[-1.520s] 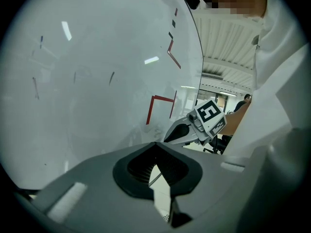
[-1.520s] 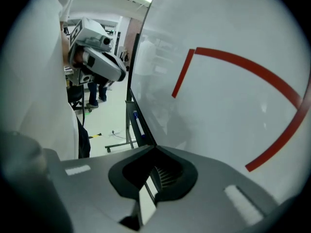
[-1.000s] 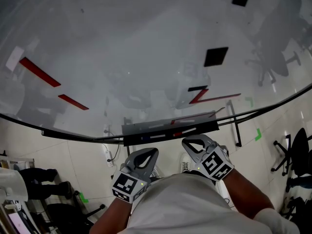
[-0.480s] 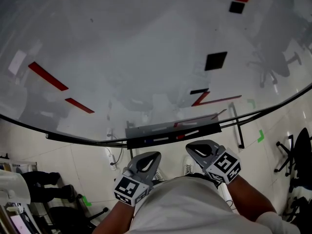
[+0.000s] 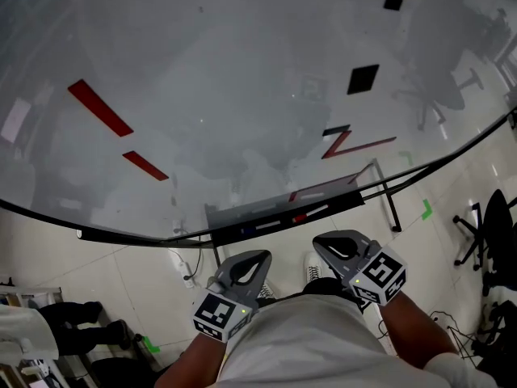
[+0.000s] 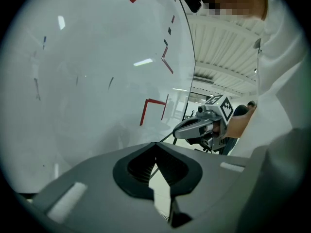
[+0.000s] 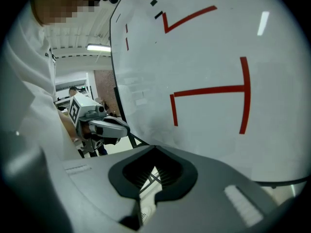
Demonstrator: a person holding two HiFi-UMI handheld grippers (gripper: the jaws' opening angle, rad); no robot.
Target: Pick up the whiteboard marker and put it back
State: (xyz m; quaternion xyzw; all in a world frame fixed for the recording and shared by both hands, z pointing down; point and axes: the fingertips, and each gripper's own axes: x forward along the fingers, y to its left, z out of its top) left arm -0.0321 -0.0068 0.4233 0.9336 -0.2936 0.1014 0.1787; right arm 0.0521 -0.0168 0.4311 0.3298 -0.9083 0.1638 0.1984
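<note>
Several whiteboard markers (image 5: 271, 225) lie in a row on the grey tray (image 5: 242, 213) under the whiteboard's lower edge; one has a red end (image 5: 300, 217), another a blue one. Both grippers sit low, close to the person's body and short of the tray. My left gripper (image 5: 257, 256) has its jaws closed together with nothing between them, as the left gripper view (image 6: 155, 144) also shows. My right gripper (image 5: 320, 240) is likewise shut and empty, jaws meeting in the right gripper view (image 7: 154, 149). Each gripper camera sees the other gripper beside it.
The large whiteboard (image 5: 242, 95) carries red strokes (image 5: 100, 107), a red Z shape (image 5: 349, 144) and black square magnets (image 5: 363, 78). Its stand legs (image 5: 391, 208) reach onto the tiled floor. An office chair (image 5: 491, 241) stands at the right; cables lie below the tray.
The head view has shifted a little, so the board's marks sit lower and further right. Both grippers stay shut and have drifted slightly right and down.
</note>
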